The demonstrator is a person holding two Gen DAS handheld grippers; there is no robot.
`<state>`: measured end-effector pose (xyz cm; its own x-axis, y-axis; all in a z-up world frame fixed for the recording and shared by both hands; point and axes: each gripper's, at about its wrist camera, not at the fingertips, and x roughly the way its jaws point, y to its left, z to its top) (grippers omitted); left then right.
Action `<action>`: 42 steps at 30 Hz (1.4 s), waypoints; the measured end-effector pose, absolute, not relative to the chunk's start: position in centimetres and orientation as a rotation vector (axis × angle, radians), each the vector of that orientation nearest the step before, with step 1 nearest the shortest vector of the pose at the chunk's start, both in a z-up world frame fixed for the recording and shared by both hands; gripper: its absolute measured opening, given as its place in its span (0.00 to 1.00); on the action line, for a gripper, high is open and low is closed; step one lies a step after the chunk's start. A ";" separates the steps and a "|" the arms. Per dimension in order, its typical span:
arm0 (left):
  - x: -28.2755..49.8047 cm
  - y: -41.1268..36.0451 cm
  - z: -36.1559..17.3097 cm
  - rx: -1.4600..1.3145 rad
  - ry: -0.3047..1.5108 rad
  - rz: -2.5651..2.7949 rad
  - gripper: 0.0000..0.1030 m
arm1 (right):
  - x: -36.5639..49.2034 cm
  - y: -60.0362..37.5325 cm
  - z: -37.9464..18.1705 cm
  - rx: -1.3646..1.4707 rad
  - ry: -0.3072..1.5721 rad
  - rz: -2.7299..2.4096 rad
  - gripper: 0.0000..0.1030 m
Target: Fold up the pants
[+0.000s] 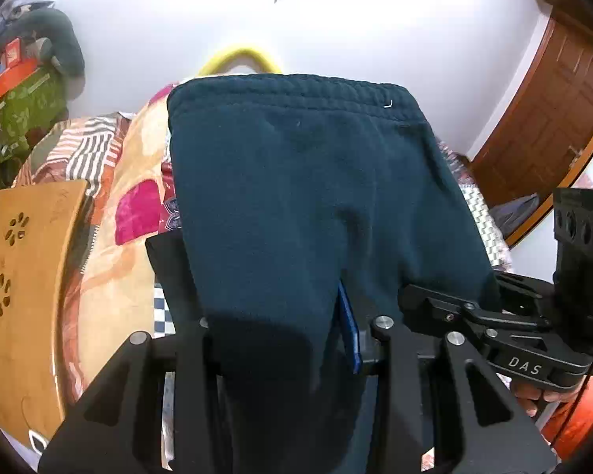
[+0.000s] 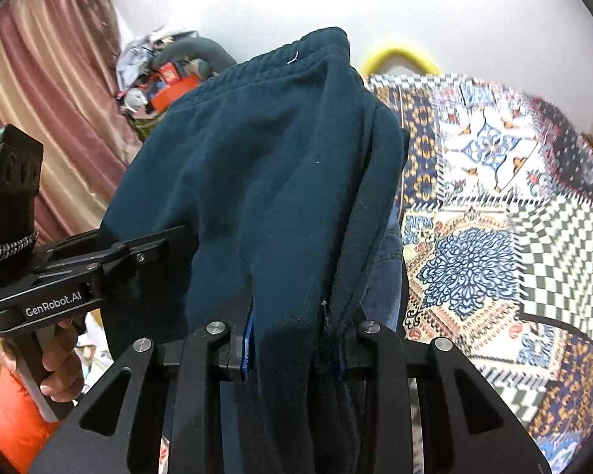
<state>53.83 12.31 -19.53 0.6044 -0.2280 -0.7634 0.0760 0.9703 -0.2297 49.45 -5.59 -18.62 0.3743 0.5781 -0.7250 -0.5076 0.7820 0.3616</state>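
Aloft over the patterned bedspread (image 2: 474, 213), I hold the soft, thick dark-teal fleece pants (image 1: 304, 197) with left gripper (image 1: 280, 339) and right gripper (image 2: 292, 339) both pinching bunched cloth, which looks floppy, best gripped at the edges.

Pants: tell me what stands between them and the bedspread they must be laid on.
Nothing visible: both grippers, left and right, grip the pants, which hide the bedspread directly beneath.
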 end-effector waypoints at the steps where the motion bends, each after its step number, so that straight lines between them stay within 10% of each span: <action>1: 54.4 12.4 -20.3 -0.174 0.915 -0.173 0.36 | 50.3 -5.4 -19.5 0.085 0.983 0.687 0.26; 10: 59.1 12.5 -27.5 -0.195 1.024 -0.134 0.37 | 53.1 -4.5 -23.9 0.032 1.116 0.623 0.27; 15: 58.2 12.0 -27.6 -0.166 1.037 -0.083 0.59 | 52.4 -5.3 -23.8 0.014 1.139 0.623 0.34; 20: 55.9 13.0 -26.4 -0.150 1.038 -0.021 0.62 | 50.4 -6.6 -22.1 -0.029 1.098 0.561 0.38; 42: 20.9 8.0 0.3 -0.009 0.362 -0.002 0.62 | 22.9 -16.2 1.2 0.065 0.424 0.611 0.39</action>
